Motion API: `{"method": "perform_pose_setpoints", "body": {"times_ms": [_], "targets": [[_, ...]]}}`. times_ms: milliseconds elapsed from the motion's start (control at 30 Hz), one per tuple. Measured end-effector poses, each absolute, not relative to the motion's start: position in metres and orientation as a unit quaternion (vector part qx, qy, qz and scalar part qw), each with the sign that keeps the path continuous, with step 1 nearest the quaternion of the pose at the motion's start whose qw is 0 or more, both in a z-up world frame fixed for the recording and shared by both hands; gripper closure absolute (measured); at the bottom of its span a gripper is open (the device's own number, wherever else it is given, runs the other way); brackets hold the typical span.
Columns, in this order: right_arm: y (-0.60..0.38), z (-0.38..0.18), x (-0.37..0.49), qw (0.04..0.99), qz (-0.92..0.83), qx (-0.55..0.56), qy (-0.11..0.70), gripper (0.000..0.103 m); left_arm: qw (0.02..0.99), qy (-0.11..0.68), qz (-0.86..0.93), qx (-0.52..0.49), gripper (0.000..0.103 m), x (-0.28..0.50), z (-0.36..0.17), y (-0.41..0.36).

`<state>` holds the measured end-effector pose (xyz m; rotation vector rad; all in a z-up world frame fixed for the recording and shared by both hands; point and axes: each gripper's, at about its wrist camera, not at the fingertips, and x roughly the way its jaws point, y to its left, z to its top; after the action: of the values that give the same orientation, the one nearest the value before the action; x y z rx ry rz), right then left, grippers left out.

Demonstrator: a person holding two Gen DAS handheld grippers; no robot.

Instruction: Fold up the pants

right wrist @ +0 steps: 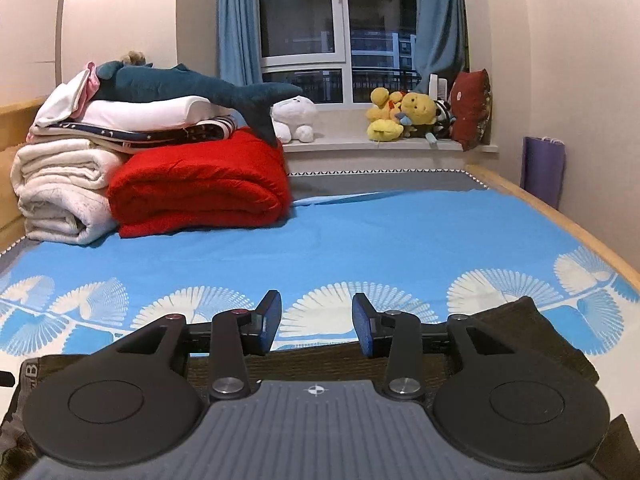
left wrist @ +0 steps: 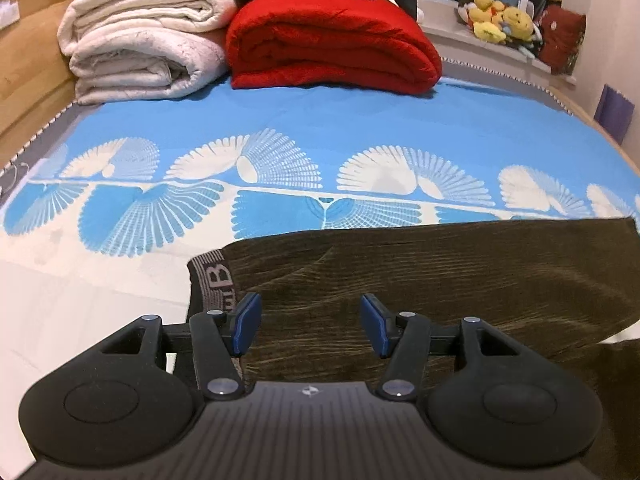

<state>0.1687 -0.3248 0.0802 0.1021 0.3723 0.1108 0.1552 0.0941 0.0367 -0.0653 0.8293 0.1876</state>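
A bed seen from its near edge through two handheld grippers. At far left a stack of white quilts (left wrist: 140,52) sits against the wooden bed frame (left wrist: 28,60), with a folded red blanket (left wrist: 332,44) just beside it on the right and touching it. In the right wrist view a plush shark (right wrist: 192,88) lies on top of the stack, its tail hanging over the red blanket. A blue sheet (left wrist: 360,120) with white fan shapes covers the bed. On its near part lie the dark brown pants (left wrist: 460,272), spread flat, waistband (left wrist: 214,280) at the left, legs running right. The left gripper (left wrist: 310,326) hangs over the pants near the waistband, jaws wide apart, holding nothing. The right gripper (right wrist: 316,326) is over the pants' far edge, jaws also spread and empty. Farther right, on the windowsill (right wrist: 360,145), sit yellow toys (right wrist: 400,114) and a red cushion (right wrist: 474,110), well apart from the pants. Nothing lies between either gripper and the cloth.
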Motion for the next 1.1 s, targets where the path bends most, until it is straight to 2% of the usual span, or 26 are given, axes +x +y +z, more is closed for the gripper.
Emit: {"method": "perform_pose_setpoints", "body": {"times_ms": [333, 467, 600, 700, 800, 867, 1033, 1067, 1100], "targets": [[-0.346, 0.081, 0.169, 0.974, 0.058, 0.098, 0.197, 0.056, 0.902, 0.419, 0.096, -0.045, 0.042, 0.225, 0.001, 0.128], [-0.350, 0.076, 0.171, 0.975, 0.042, 0.074, 0.207, 0.053, 0.902, 0.423, 0.080, -0.034, 0.041, 0.256, -0.018, 0.131], [-0.351, 0.071, 0.174, 0.973, 0.032, 0.045, 0.226, 0.049, 0.905, 0.420, 0.063, 0.007, 0.025, 0.282, -0.033, 0.126], [-0.350, 0.063, 0.179, 0.968, 0.033, 0.022, 0.246, 0.049, 0.907, 0.419, 0.044, 0.016, 0.019, 0.301, -0.041, 0.127], [-0.349, 0.056, 0.184, 0.965, 0.036, -0.005, 0.261, 0.048, 0.902, 0.429, 0.032, 0.026, 0.017, 0.316, -0.052, 0.129], [-0.349, 0.047, 0.190, 0.957, 0.032, -0.022, 0.289, 0.045, 0.898, 0.439, 0.020, 0.025, 0.017, 0.323, -0.061, 0.133], [-0.353, 0.006, 0.215, 0.905, 0.014, -0.038, 0.423, 0.045, 0.888, 0.459, -0.015, 0.033, 0.018, 0.331, -0.078, 0.133], [-0.353, 0.000, 0.217, 0.896, 0.014, -0.037, 0.443, 0.045, 0.884, 0.465, -0.018, 0.042, 0.019, 0.333, -0.080, 0.131], [-0.352, -0.003, 0.217, 0.891, 0.017, -0.039, 0.452, 0.045, 0.881, 0.469, -0.021, 0.051, 0.026, 0.334, -0.084, 0.128]]}}
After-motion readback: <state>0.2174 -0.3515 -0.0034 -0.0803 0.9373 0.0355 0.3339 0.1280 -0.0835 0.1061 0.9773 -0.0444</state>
